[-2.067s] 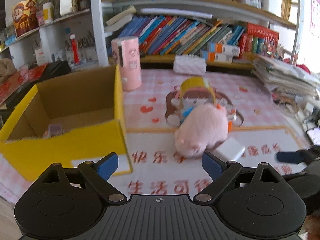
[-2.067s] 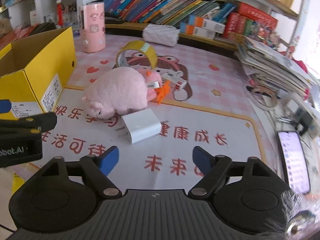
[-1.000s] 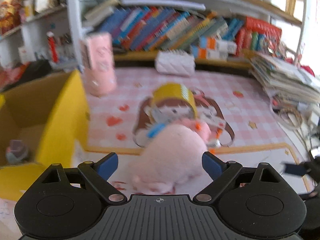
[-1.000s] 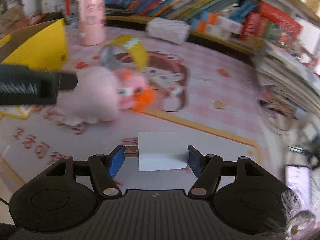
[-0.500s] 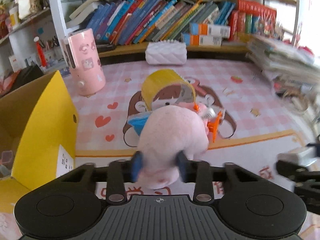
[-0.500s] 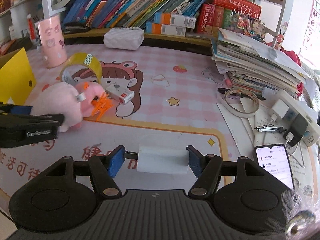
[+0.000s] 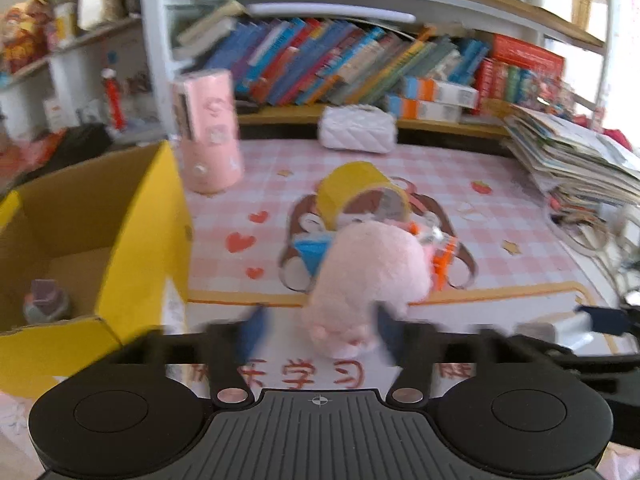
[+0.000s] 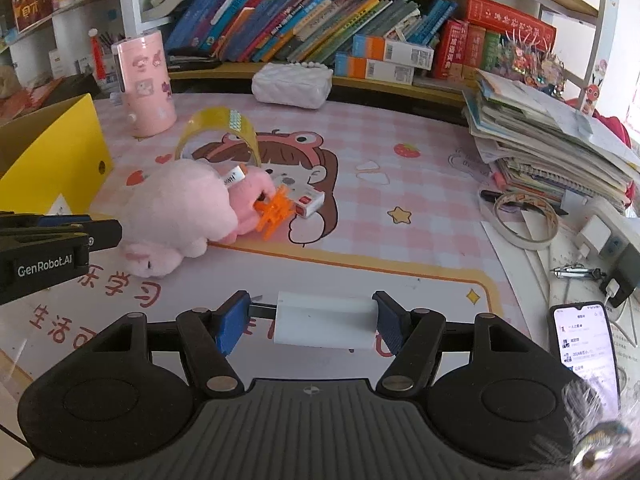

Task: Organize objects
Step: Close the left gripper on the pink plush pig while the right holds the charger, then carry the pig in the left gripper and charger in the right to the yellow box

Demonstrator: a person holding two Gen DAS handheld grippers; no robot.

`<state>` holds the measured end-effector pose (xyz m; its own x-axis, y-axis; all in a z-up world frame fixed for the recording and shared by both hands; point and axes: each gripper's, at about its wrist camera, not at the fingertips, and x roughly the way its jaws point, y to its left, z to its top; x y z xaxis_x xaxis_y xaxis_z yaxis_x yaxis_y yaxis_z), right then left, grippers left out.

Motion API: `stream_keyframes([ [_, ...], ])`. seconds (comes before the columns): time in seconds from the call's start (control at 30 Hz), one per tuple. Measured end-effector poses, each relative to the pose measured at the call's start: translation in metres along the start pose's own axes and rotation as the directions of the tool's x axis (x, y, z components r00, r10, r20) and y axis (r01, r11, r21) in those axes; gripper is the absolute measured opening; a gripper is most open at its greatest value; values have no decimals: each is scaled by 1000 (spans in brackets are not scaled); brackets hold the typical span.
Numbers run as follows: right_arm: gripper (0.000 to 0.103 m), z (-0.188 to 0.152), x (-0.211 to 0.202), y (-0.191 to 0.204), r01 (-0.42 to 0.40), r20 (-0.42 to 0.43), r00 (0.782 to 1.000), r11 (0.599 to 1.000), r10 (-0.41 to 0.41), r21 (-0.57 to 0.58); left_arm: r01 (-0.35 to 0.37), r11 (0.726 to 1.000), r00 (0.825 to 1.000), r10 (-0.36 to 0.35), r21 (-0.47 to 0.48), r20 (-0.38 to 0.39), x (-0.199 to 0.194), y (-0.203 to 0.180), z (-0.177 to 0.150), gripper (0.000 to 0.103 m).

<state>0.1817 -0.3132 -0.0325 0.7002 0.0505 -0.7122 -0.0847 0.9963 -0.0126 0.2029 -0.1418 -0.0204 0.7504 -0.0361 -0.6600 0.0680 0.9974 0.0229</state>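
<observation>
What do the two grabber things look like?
Both are black plastic. Each has two round discs, a ribbed middle plate with a small crosshair mark, silver pivot pins and blue finger pads. The left gripper has white "GenRobot.AI" lettering on its side, seen from the right gripper.

The desk mat [image 8: 420, 200] is pink-and-white checked, with red hearts, a yellow star and a cartoon girl print; its near part is white with a yellow border and red characters. The plush pig [image 8: 180, 208] is pale pink. The tape roll [image 8: 218, 130] is yellow. The clip [image 8: 274, 210] is orange. The storage box [image 7: 136, 248] is yellow outside, brown inside. The cylinder [image 8: 145, 88] is pink with stickers. The held block [image 8: 324, 324] is white. Gripper pads [image 8: 230, 324] are blue.
</observation>
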Motion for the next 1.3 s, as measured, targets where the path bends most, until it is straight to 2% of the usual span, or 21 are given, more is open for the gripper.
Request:
stream_keyframes([
  [0.07,64,-1,-1,-1,-1,3,1000,1000,1,1,-5,1000,1000,5,0,22,-1,0,1,79],
  [0.47,64,-4,8,-20,20,-21,1000,999,-20,25,28,994,999,-24,107,-38,45,-27,12,80],
  [0.53,64,-4,9,-24,27,-27,999,999,-26,28,28,992,998,-22,126,-52,57,-32,13,82],
  [0.63,64,-6,10,-29,40,-37,999,999,-38,33,51,993,995,-41,105,-96,71,-35,13,83],
  [0.7,64,-8,10,-32,48,-40,998,998,-47,38,63,994,992,-52,91,-113,74,-36,12,67],
  [0.87,64,-11,7,-35,65,-42,997,996,-62,60,108,992,991,-102,65,-86,56,-32,14,48],
  [1.1,64,-7,3,-11,41,-25,999,998,-40,40,156,988,986,-156,10,48,-3,-9,10,48],
  [1.3,64,-12,-12,26,-8,-9,1000,1000,8,-19,133,990,990,-131,-42,58,-32,23,-7,48],
])
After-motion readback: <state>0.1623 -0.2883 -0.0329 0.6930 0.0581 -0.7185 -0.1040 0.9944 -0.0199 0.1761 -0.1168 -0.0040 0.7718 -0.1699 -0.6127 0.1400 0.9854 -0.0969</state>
